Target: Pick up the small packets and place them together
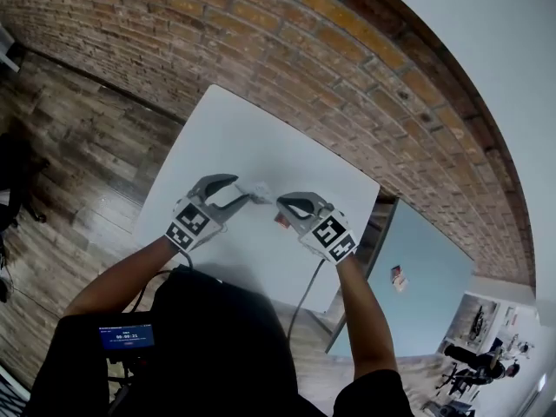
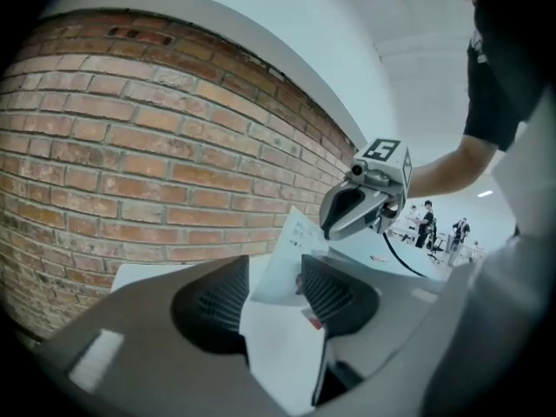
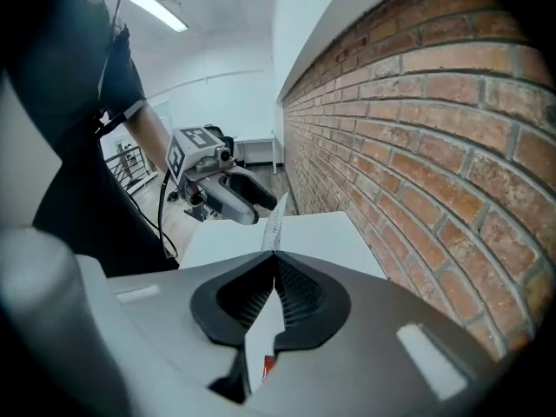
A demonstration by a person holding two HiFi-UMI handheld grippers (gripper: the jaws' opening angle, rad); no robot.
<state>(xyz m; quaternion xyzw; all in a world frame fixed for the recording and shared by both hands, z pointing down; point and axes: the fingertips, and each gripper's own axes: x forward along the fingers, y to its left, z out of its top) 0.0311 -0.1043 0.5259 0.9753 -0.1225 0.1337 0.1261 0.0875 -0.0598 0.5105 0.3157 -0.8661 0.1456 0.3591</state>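
In the left gripper view a white packet (image 2: 291, 263) with grey print stands between the wide-apart jaws of my left gripper (image 2: 274, 298). It leans on the right pad, and its lower part shows a red spot. My right gripper (image 3: 276, 298) is shut on a thin white packet (image 3: 273, 226) seen edge-on, with red at its lower end. Over the white table (image 1: 252, 142) in the head view, the left gripper (image 1: 246, 189) and right gripper (image 1: 280, 205) nearly meet tip to tip, a white packet (image 1: 259, 189) between them. Whether this is one packet or two I cannot tell.
A brick wall (image 1: 287, 50) runs along the table's far edge. Wooden floor (image 1: 78, 137) lies to the left. A pale blue table (image 1: 417, 268) with a small object on it stands to the right. A cable (image 1: 302, 294) hangs from the right gripper.
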